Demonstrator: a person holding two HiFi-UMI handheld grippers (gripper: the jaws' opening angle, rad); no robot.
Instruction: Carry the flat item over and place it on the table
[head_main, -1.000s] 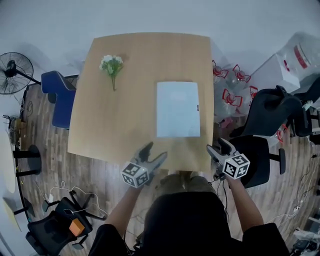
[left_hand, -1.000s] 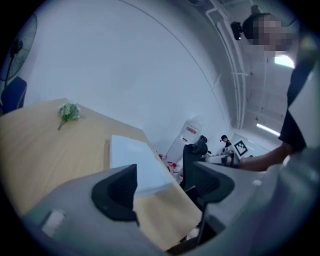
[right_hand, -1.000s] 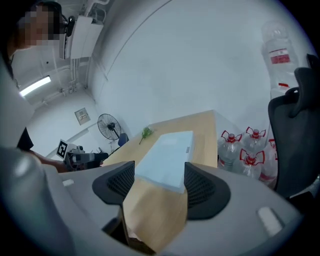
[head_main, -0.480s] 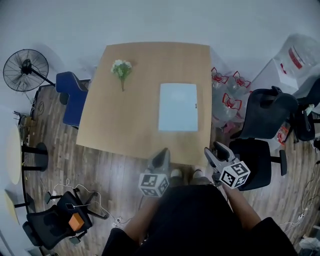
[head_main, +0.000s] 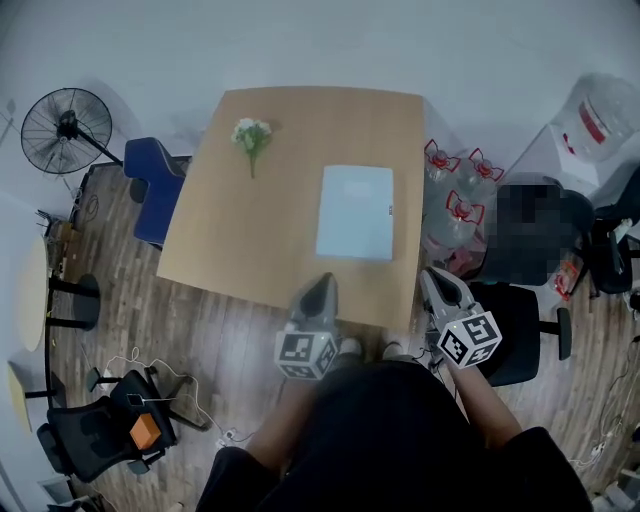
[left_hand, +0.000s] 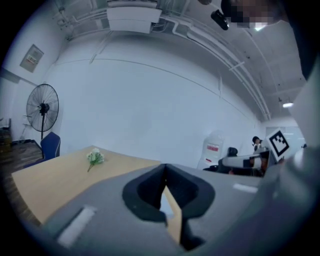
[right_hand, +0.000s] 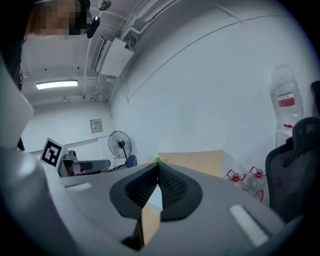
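A pale blue flat rectangular sheet lies flat on the right half of a light wooden square worktop, in the middle of the head view. Its long sides run toward the far edge, and a small dark mark sits on its right edge. A small bunch of white flowers with a green stem lies on the worktop's upper left part, well apart from the sheet.

Both grippers are at the lower centre of the frame, at the worktop's near edge. The left gripper points at that edge, just below the sheet's lower left corner and not touching it. The right gripper is beside the lower right corner of the worktop. Each gripper's jaws are pressed together with nothing between them.

A black standing fan and a blue chair are at the left, and clear water bottles with red handles stand at the right.
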